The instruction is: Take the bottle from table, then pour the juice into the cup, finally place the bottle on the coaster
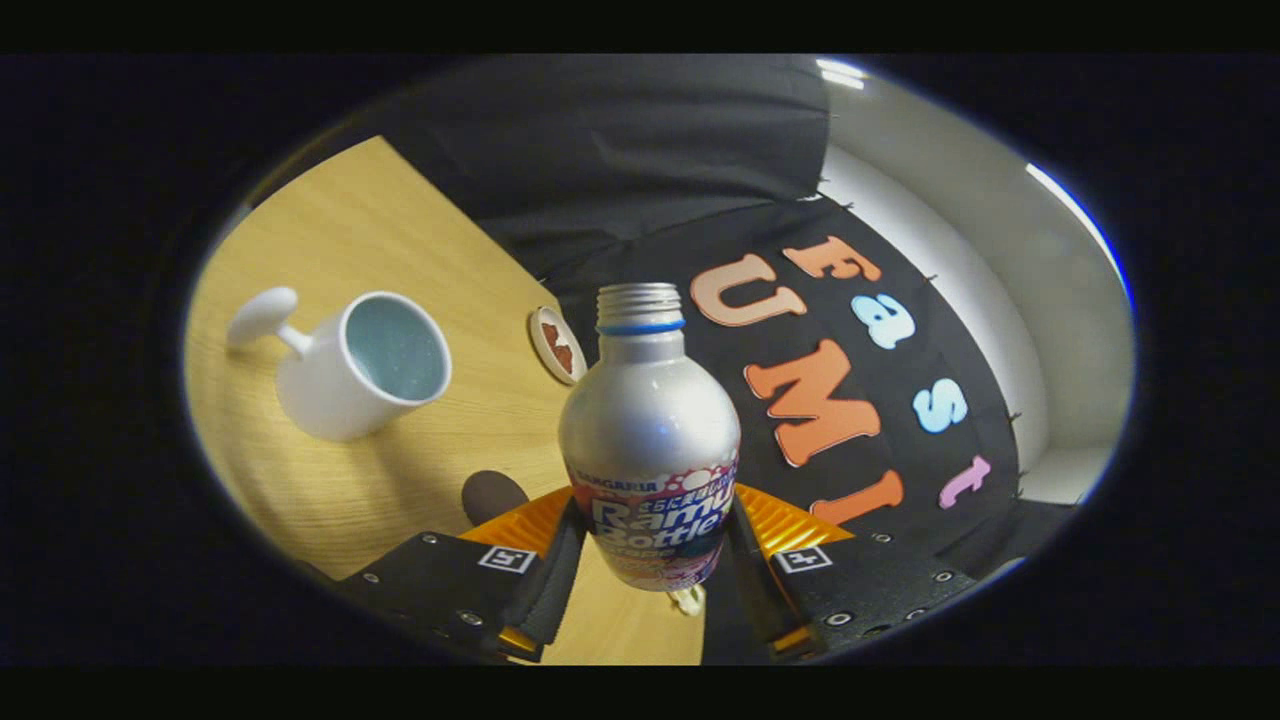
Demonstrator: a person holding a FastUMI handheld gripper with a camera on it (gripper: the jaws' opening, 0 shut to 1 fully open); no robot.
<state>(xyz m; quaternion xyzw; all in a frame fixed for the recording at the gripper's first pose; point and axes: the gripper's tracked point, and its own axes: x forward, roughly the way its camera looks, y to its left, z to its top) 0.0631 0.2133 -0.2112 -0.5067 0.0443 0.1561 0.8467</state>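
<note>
So the biggest thing here is the wooden table (340, 250), pale oak-looking grain, tilted hard in the view, with its far edge running along the black cloth wall (620, 160) of the booth. Past the cloth there's a plain white room wall (960, 260) with a ceiling light strip. Lots of bare wood around the cup and ahead of the fingers.

The aluminium drink bottle (650, 430) sits between the two fingers, cap off, blue ring under the threaded neck, lifted clear of the table. The gripper (648, 560) has both fingers pressed against the bottle's label band (so it's clamped, not loose).

White mug (350, 370) stands on the table beyond the fingers and off to the bottle's side, well apart from it. Small round coaster (556, 345) lies near the table's far edge, just beside the bottle's shoulder in the view
</note>
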